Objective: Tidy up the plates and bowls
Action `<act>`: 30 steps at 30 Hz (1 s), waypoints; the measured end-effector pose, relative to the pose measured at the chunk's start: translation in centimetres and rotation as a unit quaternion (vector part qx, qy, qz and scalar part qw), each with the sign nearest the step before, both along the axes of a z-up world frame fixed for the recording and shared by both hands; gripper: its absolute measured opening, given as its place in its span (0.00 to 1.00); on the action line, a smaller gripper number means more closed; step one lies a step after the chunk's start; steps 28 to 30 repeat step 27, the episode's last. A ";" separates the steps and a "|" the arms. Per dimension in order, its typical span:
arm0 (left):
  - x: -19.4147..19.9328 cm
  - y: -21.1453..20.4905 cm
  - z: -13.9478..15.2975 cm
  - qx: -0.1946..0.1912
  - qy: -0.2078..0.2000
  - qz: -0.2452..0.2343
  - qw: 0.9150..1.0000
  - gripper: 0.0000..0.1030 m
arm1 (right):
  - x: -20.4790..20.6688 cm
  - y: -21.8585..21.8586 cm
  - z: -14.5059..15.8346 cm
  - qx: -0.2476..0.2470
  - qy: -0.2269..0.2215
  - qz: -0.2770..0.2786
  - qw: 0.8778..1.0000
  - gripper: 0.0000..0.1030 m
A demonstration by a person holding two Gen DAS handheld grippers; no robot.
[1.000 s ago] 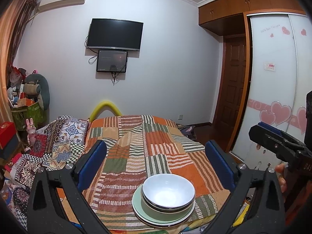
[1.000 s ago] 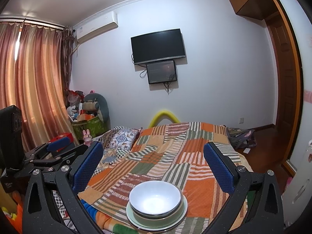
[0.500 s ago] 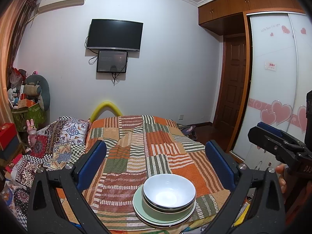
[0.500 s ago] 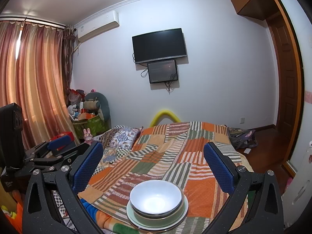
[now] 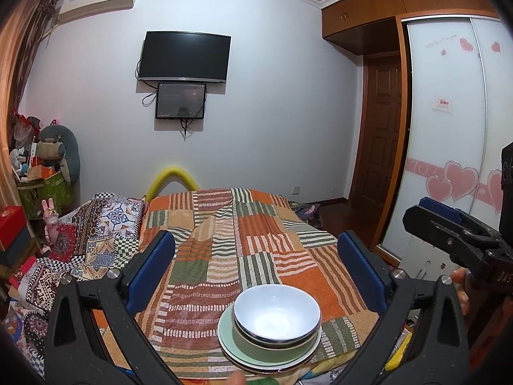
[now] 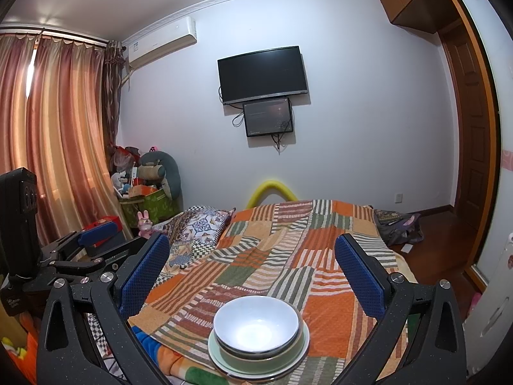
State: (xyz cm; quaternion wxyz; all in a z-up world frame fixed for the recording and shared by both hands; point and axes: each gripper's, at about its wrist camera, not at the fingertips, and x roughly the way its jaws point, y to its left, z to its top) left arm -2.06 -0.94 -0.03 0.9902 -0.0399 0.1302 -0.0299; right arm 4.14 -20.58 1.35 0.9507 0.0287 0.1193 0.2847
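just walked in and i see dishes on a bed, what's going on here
A person holds a gripper in each hand over a bed. Both the left gripper and the right gripper are open and hold nothing. Near the bed's close edge sits one stack: a white bowl nested in another bowl, on green plates. Neither gripper touches it.

A white bowl [image 5: 277,312] sits upright, nested in a second, green-walled bowl [image 5: 250,341] with a dark rim. Both rest on a stack of pale green plates [image 5: 231,349], at the near edge of the bed's patchwork blanket [image 5: 250,243].
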 end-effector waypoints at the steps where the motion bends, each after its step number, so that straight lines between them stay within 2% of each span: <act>1: -0.1 0.0 0.0 0.000 -0.001 0.000 1.000 1.00 | 0.0 0.0 0.0 0.000 0.000 0.000 1.000 1.00; 30: 0.1 0.7 -0.1 -0.010 0.000 0.004 1.000 1.00 | 0.5 0.2 -0.4 -0.003 0.007 -0.001 1.000 1.00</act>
